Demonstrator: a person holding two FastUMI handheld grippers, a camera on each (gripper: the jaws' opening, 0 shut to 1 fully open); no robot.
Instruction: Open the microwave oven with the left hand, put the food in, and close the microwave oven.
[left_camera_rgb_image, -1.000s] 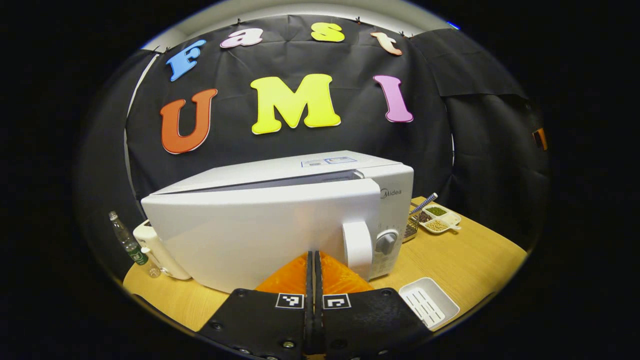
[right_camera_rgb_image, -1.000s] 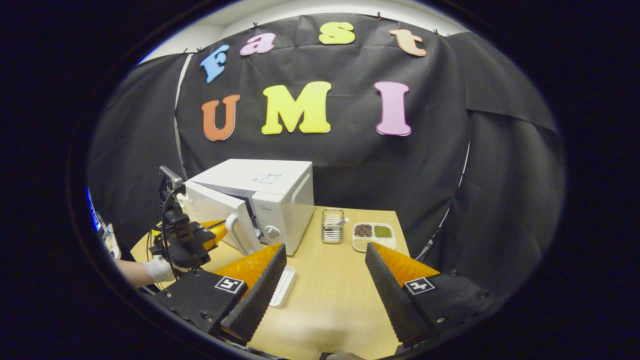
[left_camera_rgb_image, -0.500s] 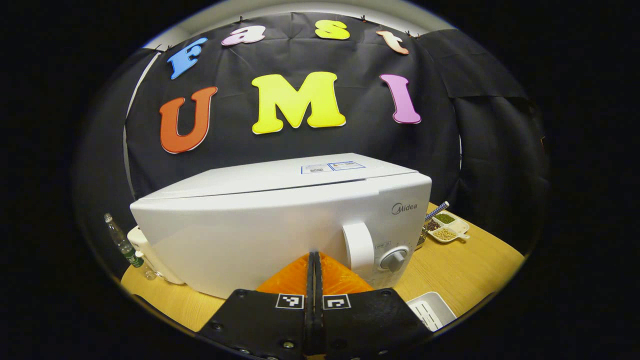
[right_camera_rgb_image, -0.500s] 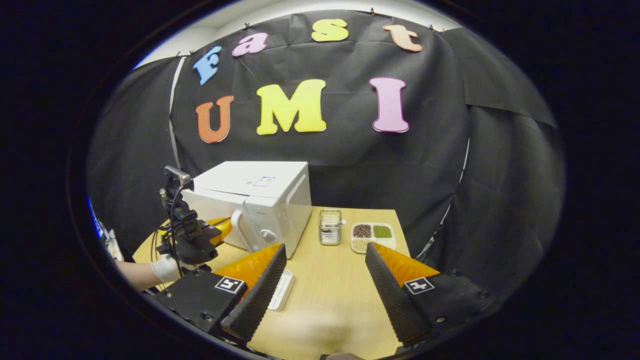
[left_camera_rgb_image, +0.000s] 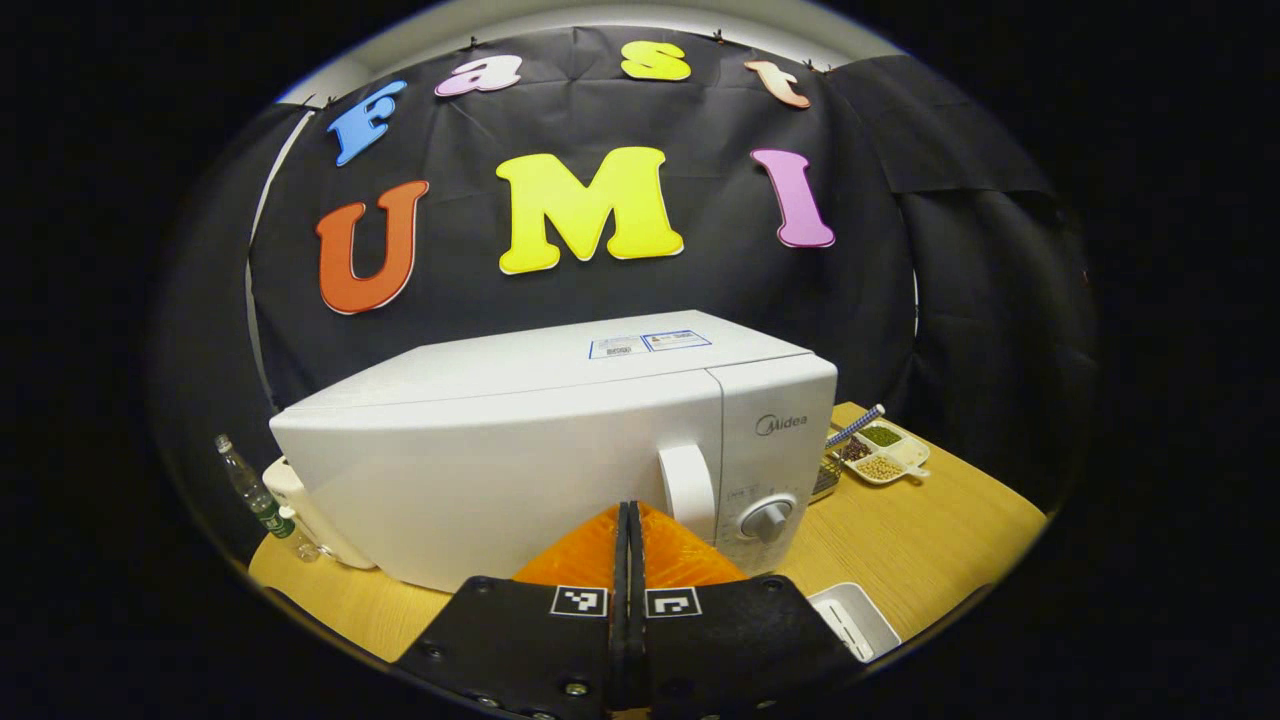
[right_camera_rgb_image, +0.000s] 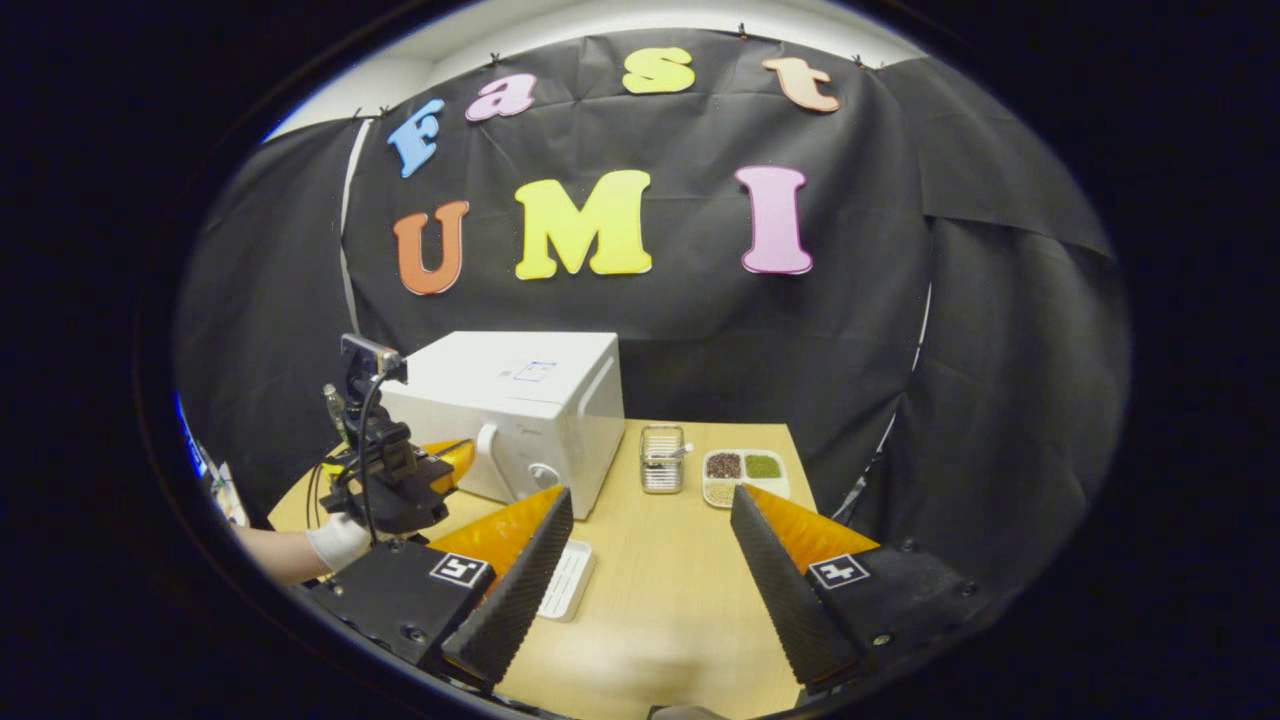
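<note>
The white microwave (left_camera_rgb_image: 540, 440) stands on the wooden table (left_camera_rgb_image: 940, 520) with its door shut flush against the body. Its vertical handle (left_camera_rgb_image: 686, 488) and round dial (left_camera_rgb_image: 766, 517) are at the right of the front. My left gripper (left_camera_rgb_image: 628, 510) is shut with nothing between its fingers, and its tips point at the door just left of the handle. The right gripper view shows the microwave (right_camera_rgb_image: 520, 400) at the left, with the left gripper (right_camera_rgb_image: 448, 458) and a gloved hand (right_camera_rgb_image: 335, 540) in front of its door. My right gripper (right_camera_rgb_image: 650, 492) hovers open and empty over the table.
A white tray (right_camera_rgb_image: 567, 580) lies near my right gripper's left finger. A wire basket (right_camera_rgb_image: 662, 458) and a divided dish of beans (right_camera_rgb_image: 745, 470) stand right of the microwave. A small bottle (left_camera_rgb_image: 255, 495) and a white appliance (left_camera_rgb_image: 300, 510) stand at its left.
The microwave door, ajar one second ago, has swung shut. My left gripper followed it in, then drew back a little. The right gripper has hardly moved.
</note>
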